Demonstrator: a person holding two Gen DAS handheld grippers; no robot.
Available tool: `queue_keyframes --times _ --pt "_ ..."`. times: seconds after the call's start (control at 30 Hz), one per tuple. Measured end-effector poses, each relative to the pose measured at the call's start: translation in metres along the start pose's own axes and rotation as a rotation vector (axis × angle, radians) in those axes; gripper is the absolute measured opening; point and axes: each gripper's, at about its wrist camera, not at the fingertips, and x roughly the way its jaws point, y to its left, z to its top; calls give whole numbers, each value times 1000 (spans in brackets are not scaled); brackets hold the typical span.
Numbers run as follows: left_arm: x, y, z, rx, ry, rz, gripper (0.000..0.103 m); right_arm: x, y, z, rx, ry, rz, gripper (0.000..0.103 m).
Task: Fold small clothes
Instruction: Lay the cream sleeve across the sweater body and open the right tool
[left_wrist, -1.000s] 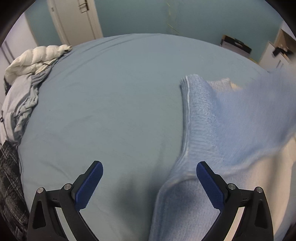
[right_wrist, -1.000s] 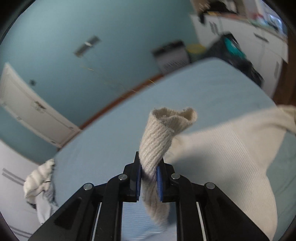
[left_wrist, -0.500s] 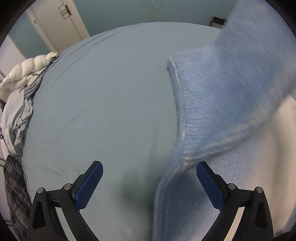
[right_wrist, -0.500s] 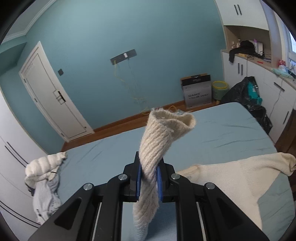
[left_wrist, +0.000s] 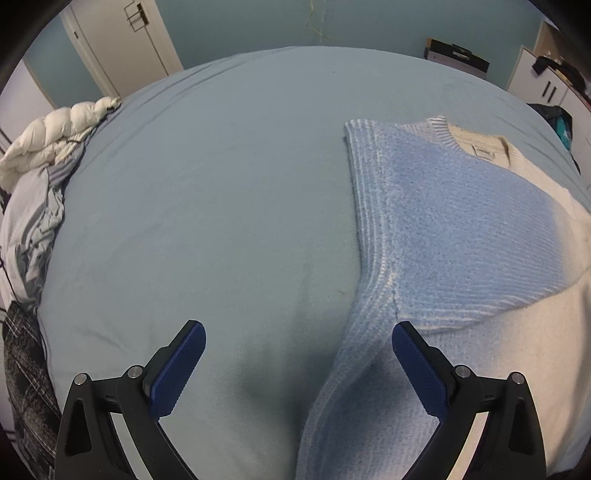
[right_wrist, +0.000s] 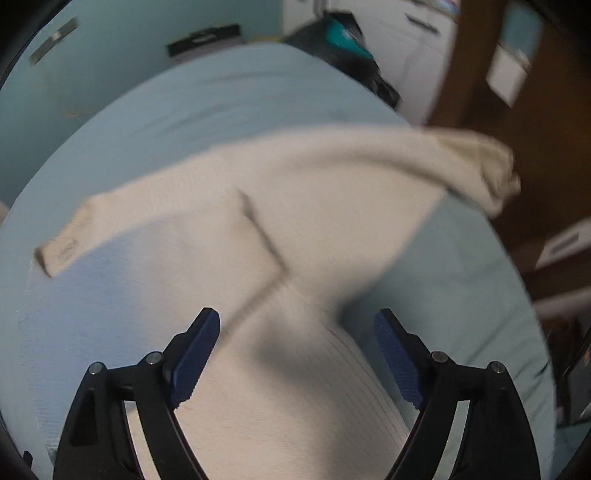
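Note:
A small knit sweater, light blue fading to cream (left_wrist: 454, 236), lies flat on the blue bed sheet (left_wrist: 221, 206). Its blue left sleeve is folded across the chest below the collar. My left gripper (left_wrist: 297, 363) is open and empty, low over the sweater's left edge. In the right wrist view the sweater (right_wrist: 288, 229) shows cream, with its right sleeve (right_wrist: 476, 162) stretched out to the right. My right gripper (right_wrist: 295, 354) is open and empty just above the sweater's body. This view is blurred by motion.
A pile of clothes with a white puffy jacket (left_wrist: 51, 140) lies at the bed's left edge. A door (left_wrist: 118, 40) and teal wall stand behind the bed. White cabinets (left_wrist: 550, 85) and a dark bag (right_wrist: 351, 48) are at the right.
My right gripper let go of the cream cuff it was holding up and opened. The blue sleeve came down and now lies folded across the sweater. My right gripper swung down toward the sweater's right side.

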Motion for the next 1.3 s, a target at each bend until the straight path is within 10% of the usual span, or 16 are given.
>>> queue_keyframes --times 0.33,0.47,0.63,0.7,0.77,1.03,1.17,1.23,1.3 --pt "-15 -19 1 77 -58 49 102 31 -15 -27 166 140 385 81" --pt "-11 -23 0 87 -48 63 102 50 19 -23 205 210 498 55" --pt "-5 -21 2 74 -43 85 102 62 50 -18 204 149 402 48" --pt "-3 -18 3 67 -36 90 102 54 56 -21 176 99 366 7" --pt "-2 -17 3 59 -35 88 102 43 62 -18 123 58 338 6" --pt "8 -23 5 90 -28 137 102 -2 49 -36 22 -109 274 10" --pt "26 -23 3 113 21 168 102 37 33 -45 119 69 211 39" --pt "35 -22 2 117 44 175 102 29 9 -59 231 72 346 46" --pt "43 -19 4 104 63 173 102 9 -10 -83 277 98 413 73"
